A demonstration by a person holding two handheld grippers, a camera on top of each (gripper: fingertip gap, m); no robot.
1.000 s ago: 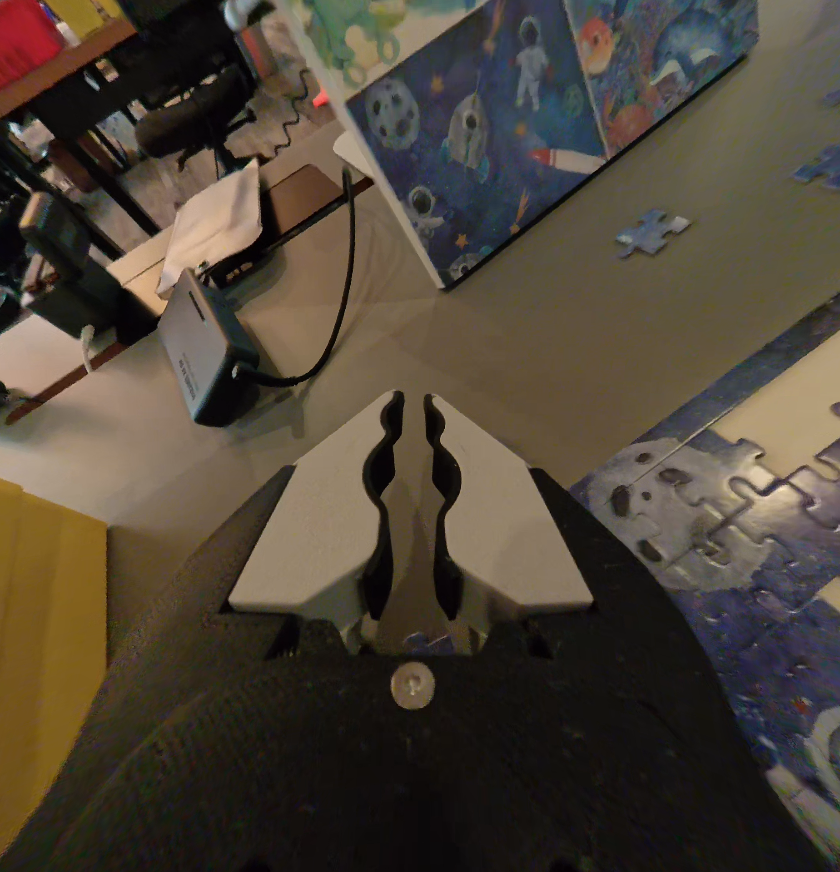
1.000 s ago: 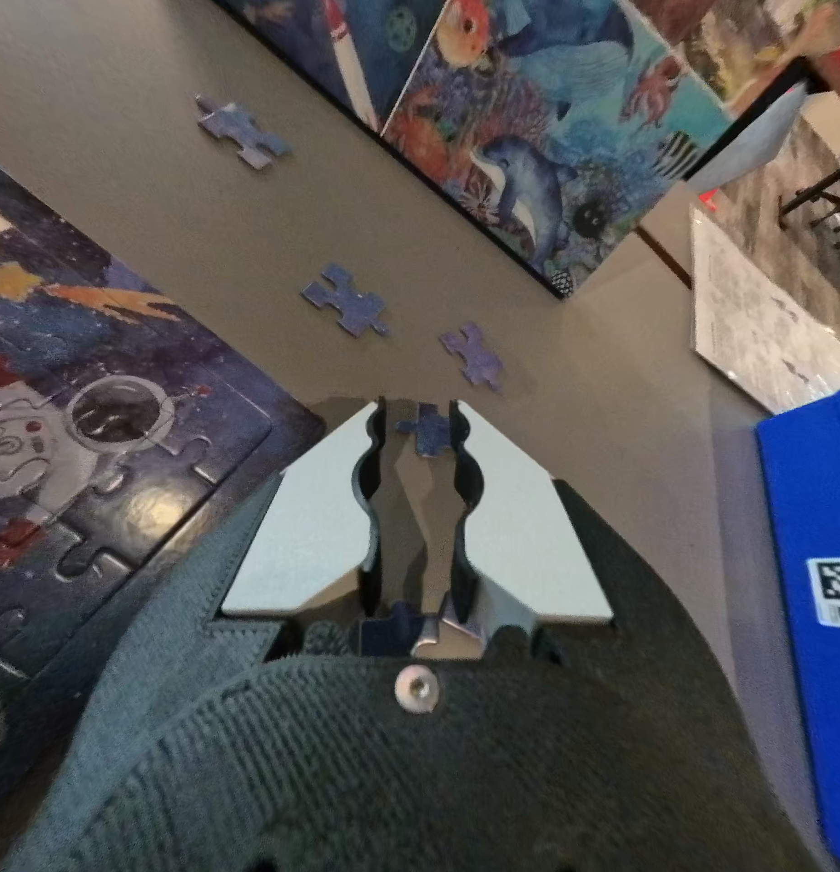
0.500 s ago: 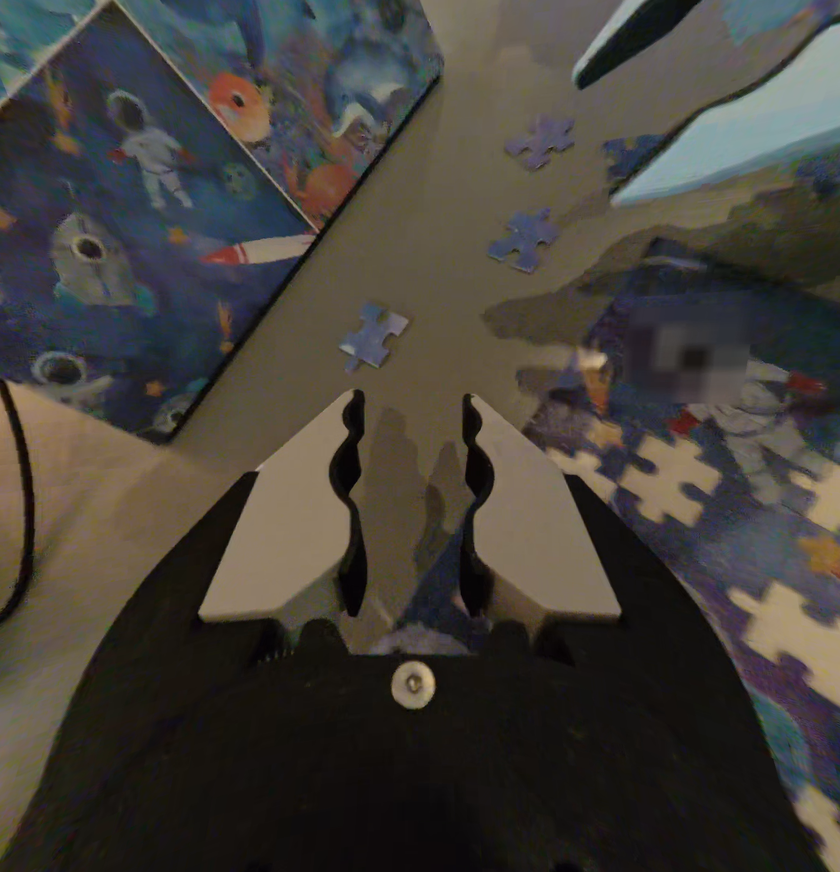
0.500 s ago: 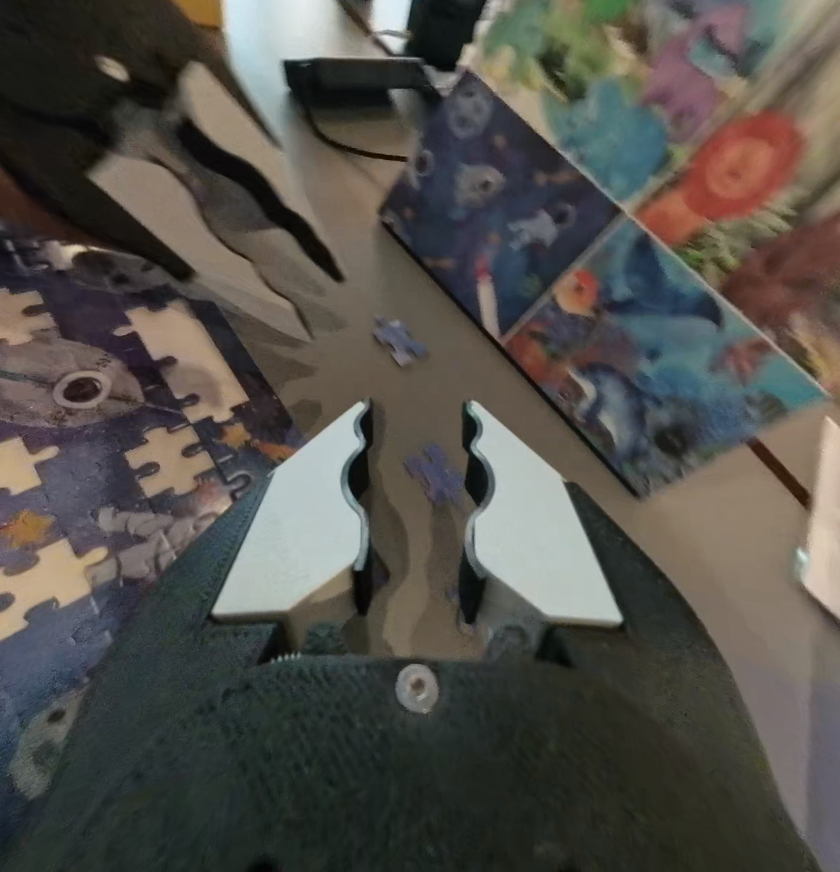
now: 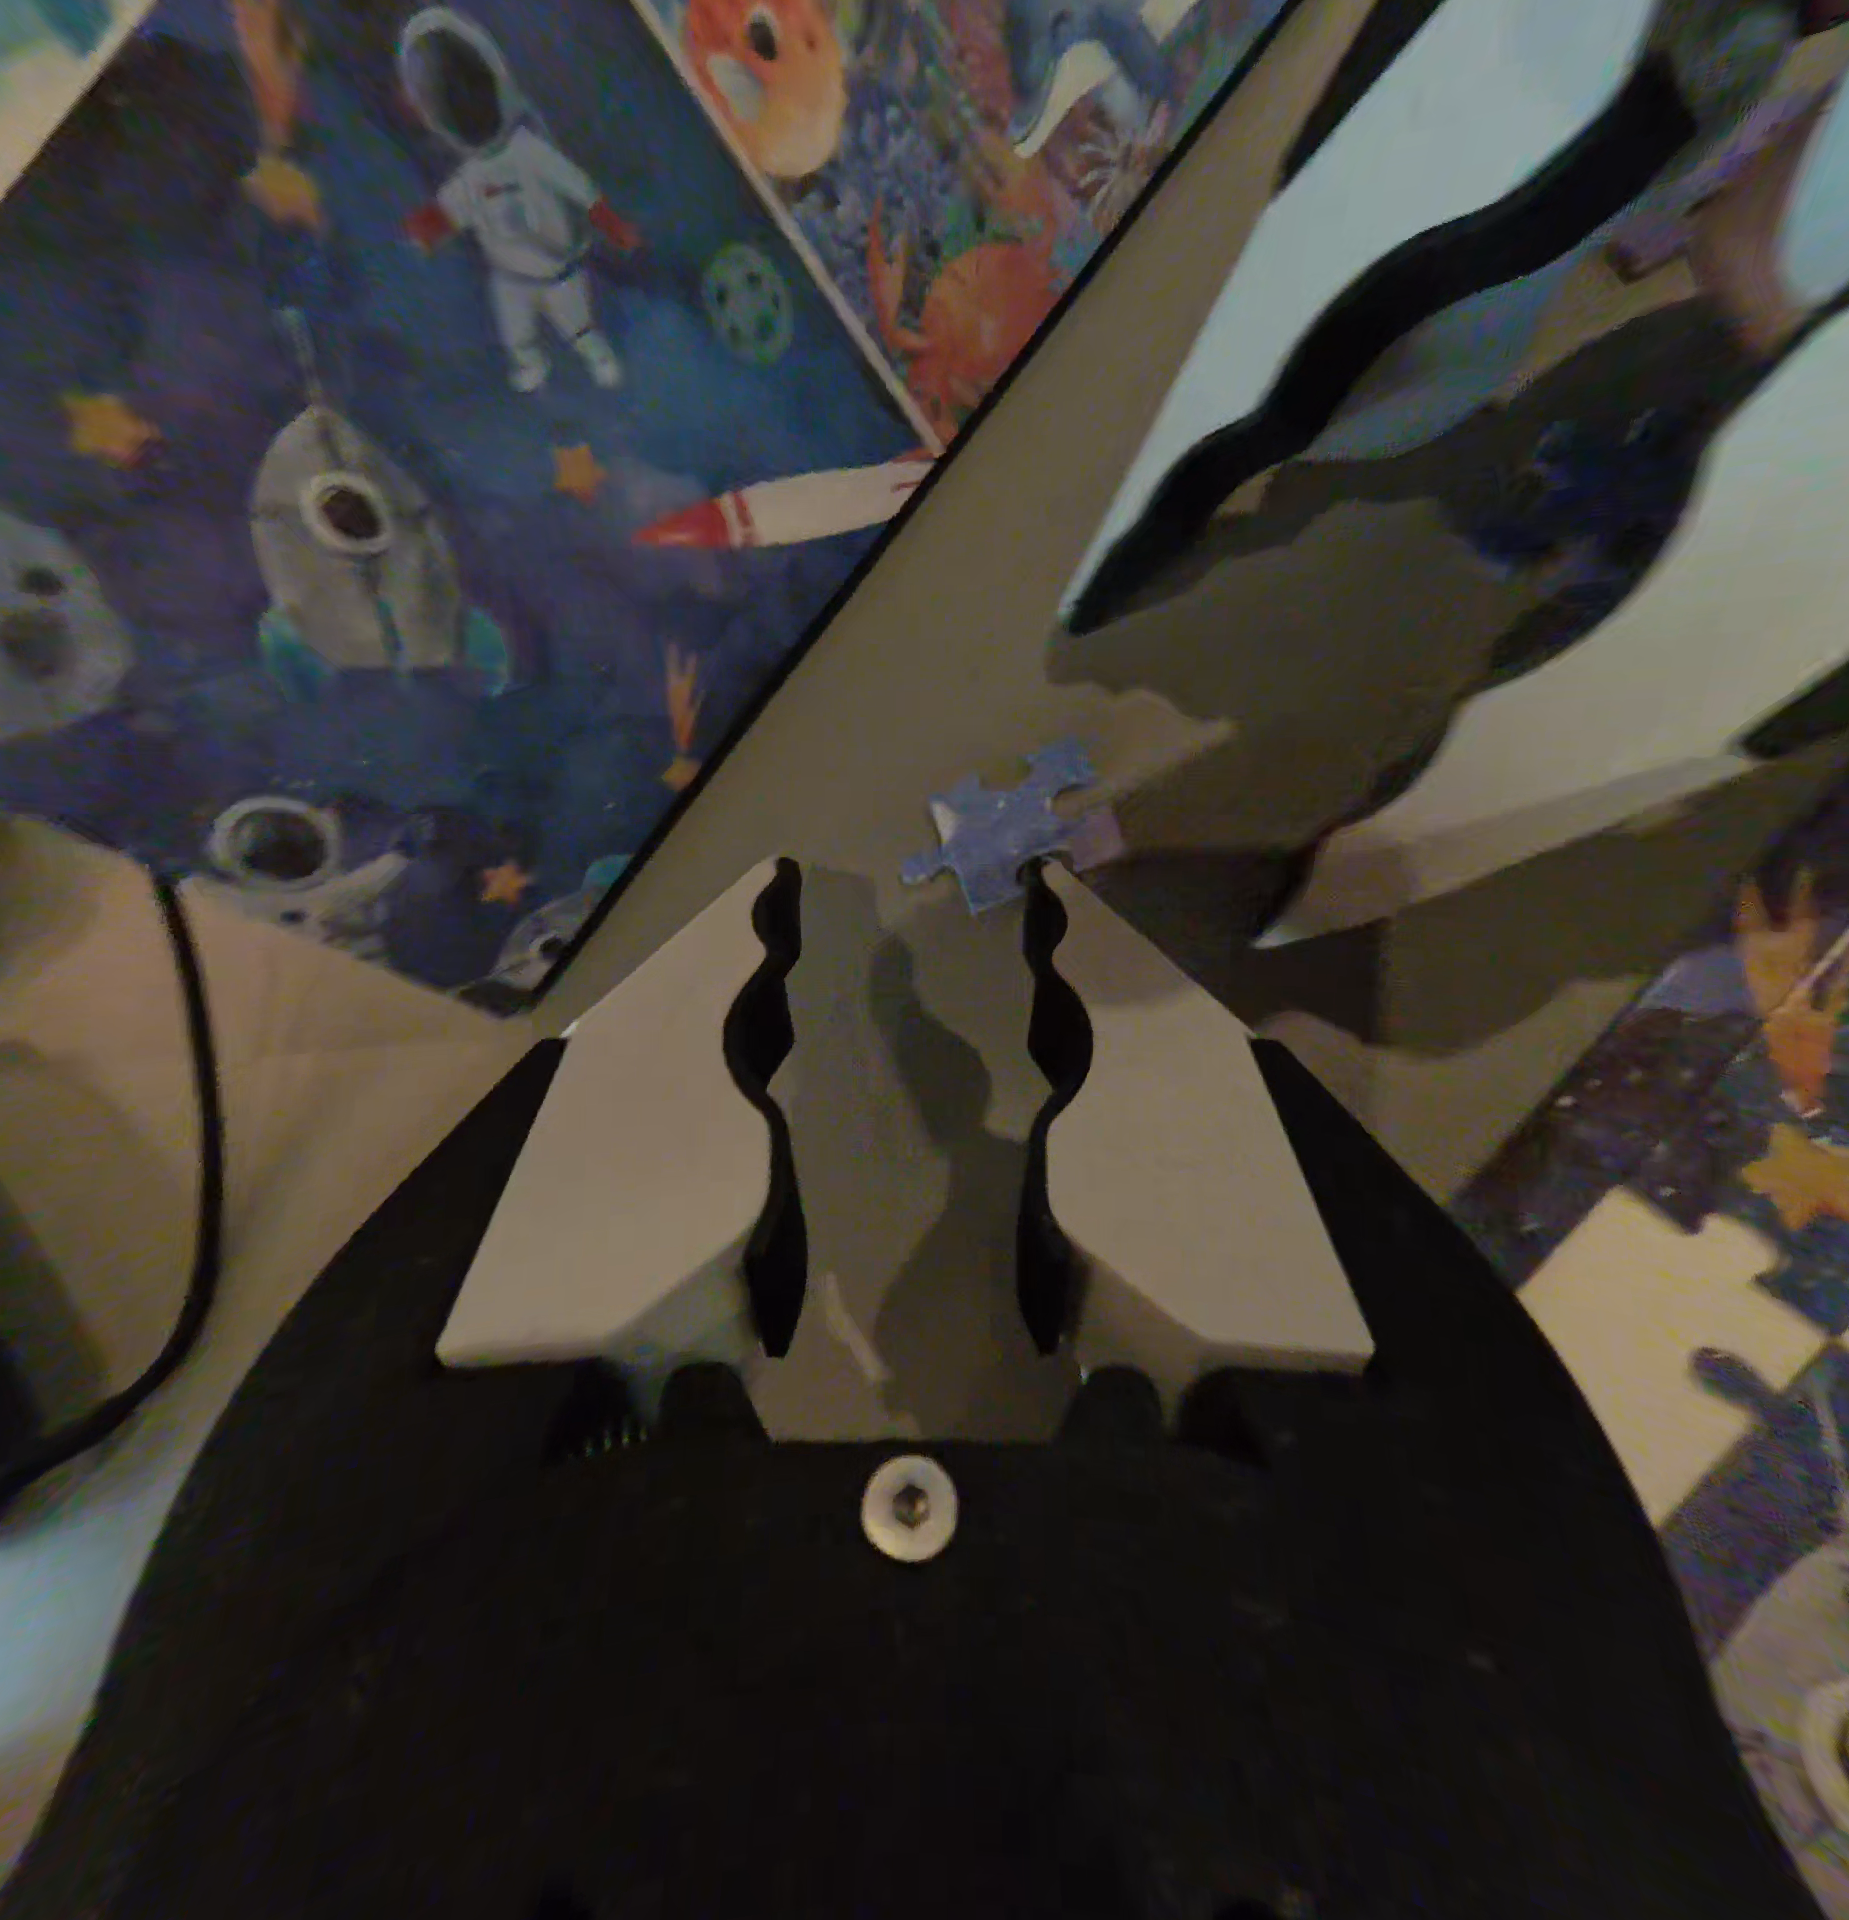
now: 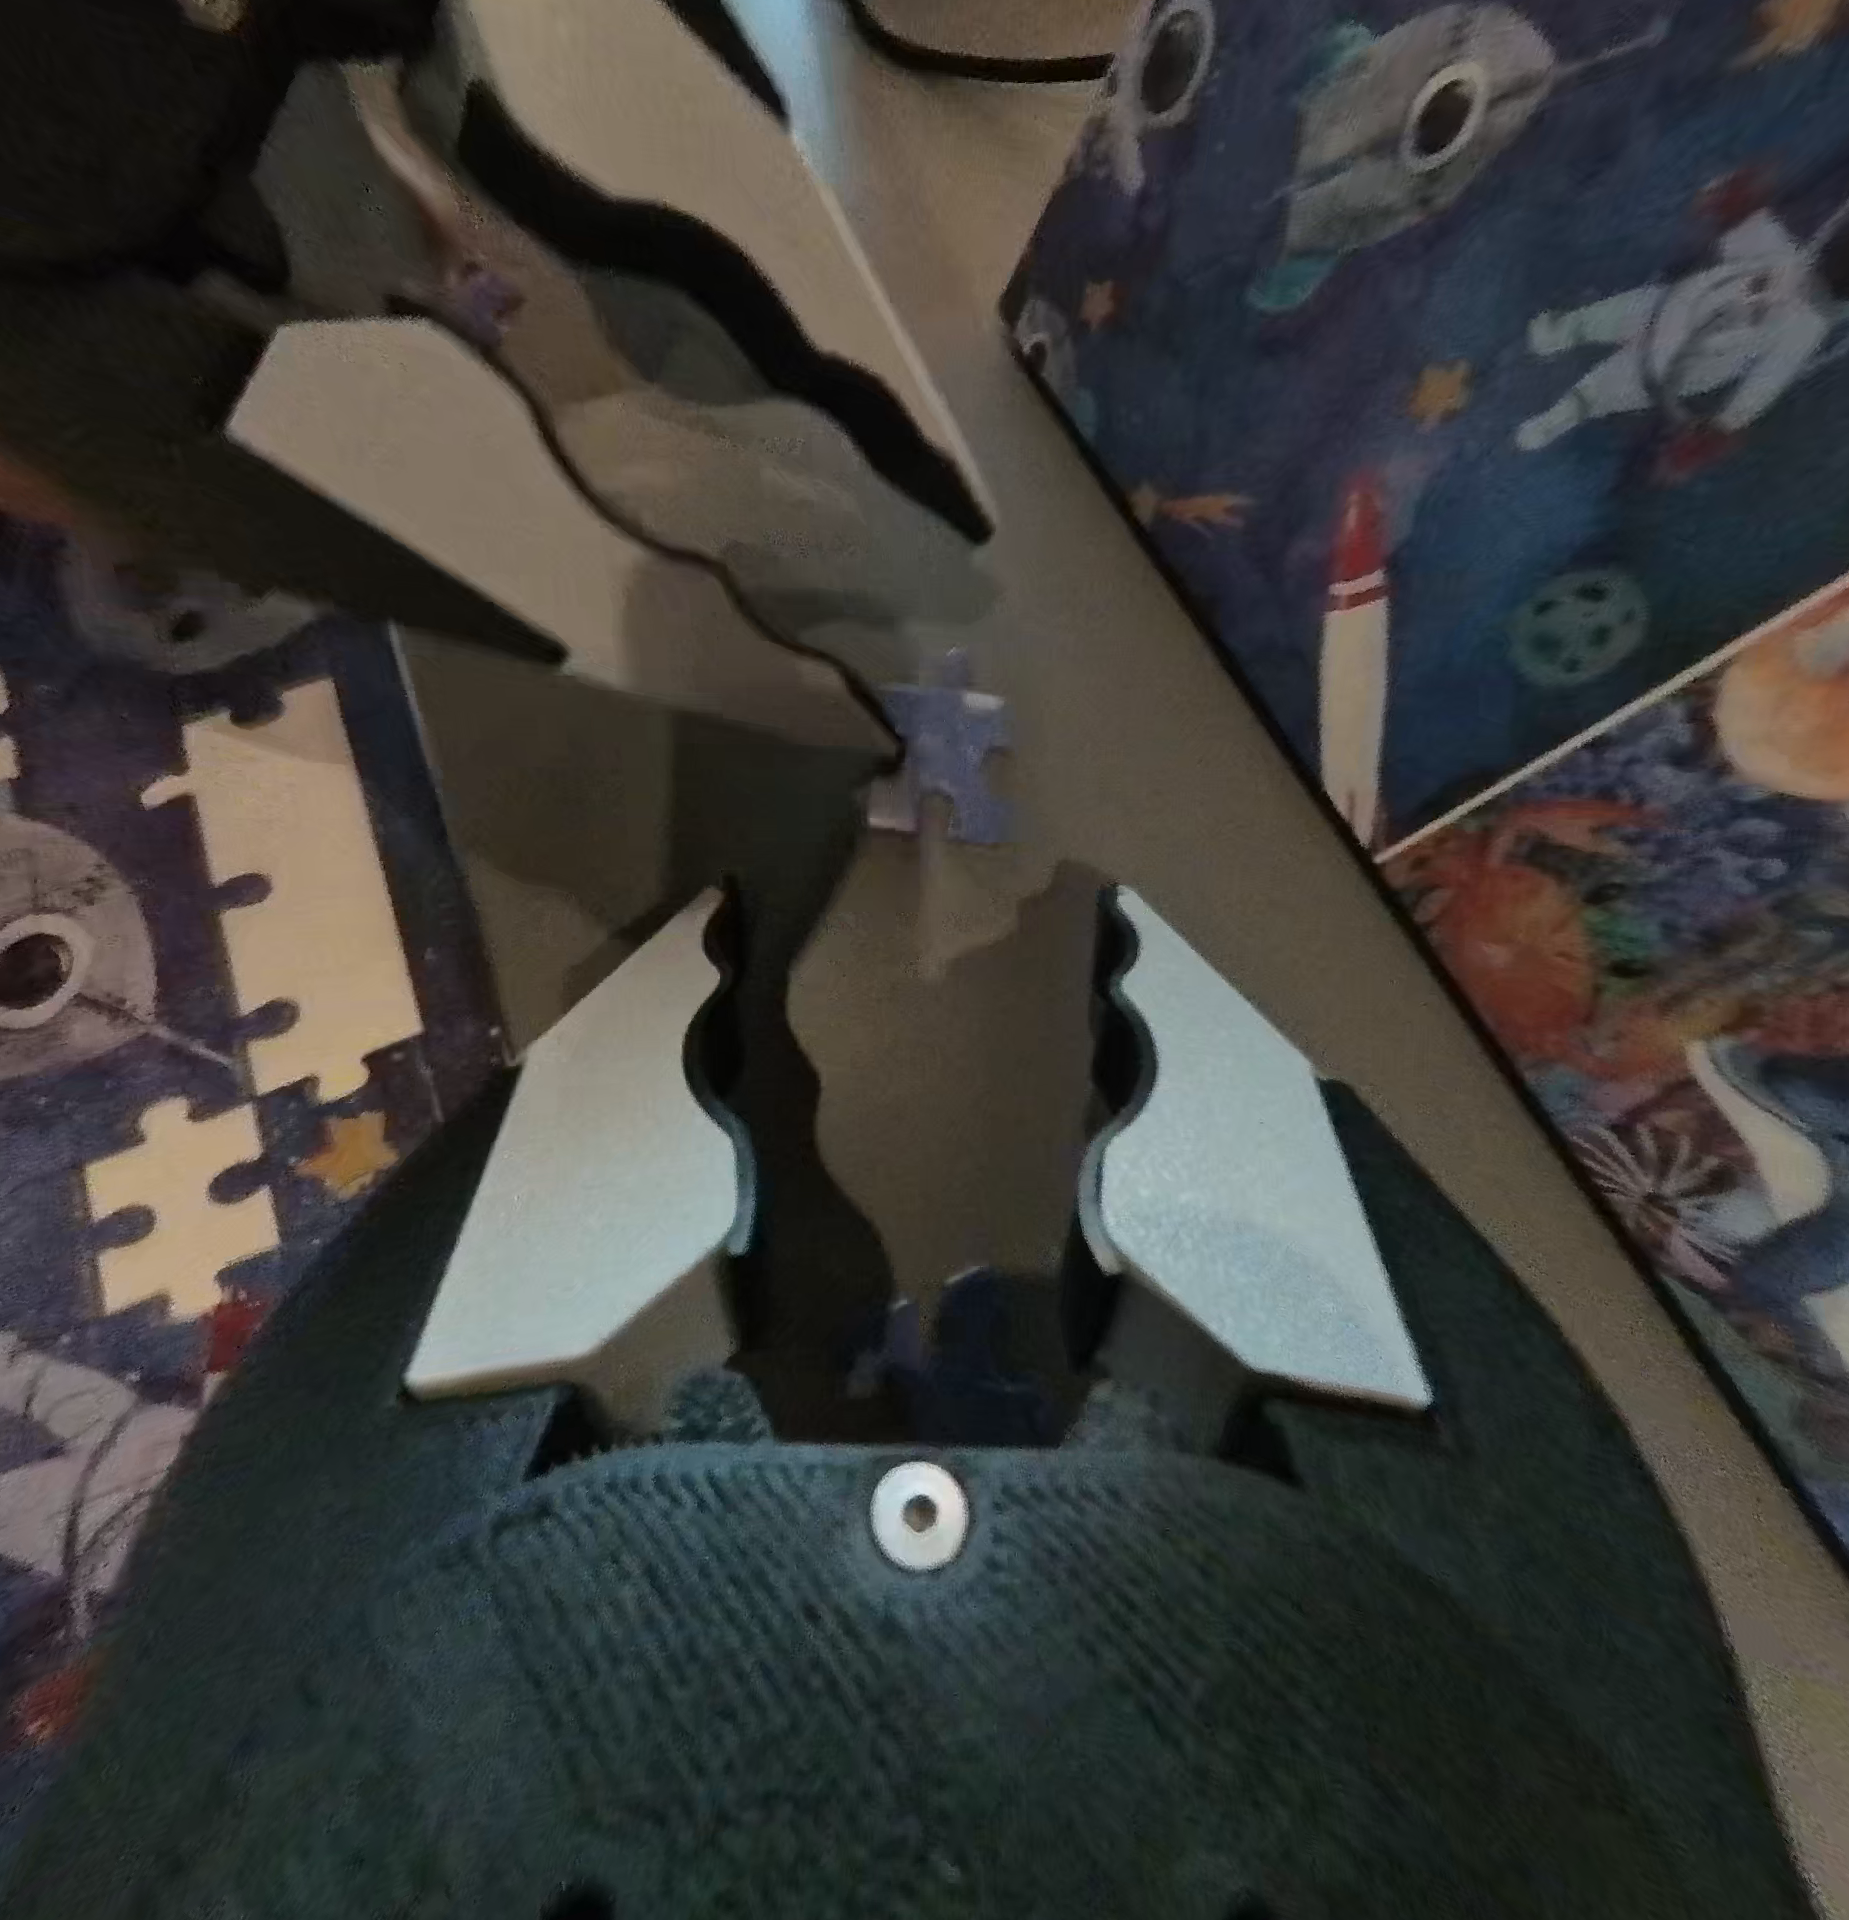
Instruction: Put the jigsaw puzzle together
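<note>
A loose blue jigsaw piece (image 5: 1003,831) lies on the grey table (image 5: 1013,540), between the picture box and the partly built space puzzle (image 5: 1730,1174). My left gripper (image 5: 912,873) is open and empty, and its right fingertip touches the piece's near edge. My right gripper (image 6: 918,894) is open and empty, and the same piece (image 6: 941,748) lies just beyond its tips. Each gripper faces the other across the piece: the right one (image 5: 1169,779) fills the upper right of the left wrist view, and the left one (image 6: 930,634) fills the upper left of the right wrist view. The puzzle (image 6: 172,935) has several blank gaps.
A box with space and sea pictures (image 5: 432,436) lies flat beside the piece, also in the right wrist view (image 6: 1522,416). Another dark piece (image 6: 951,1340) shows under the right gripper's base. A black cable (image 5: 201,1039) curves at the left. The partly built space puzzle (image 5: 1730,1174) lies around 7 cm away from my right fingertips.
Both grippers have opened from nearly shut. Both have swung in toward the same loose piece and now face each other closely across it.
</note>
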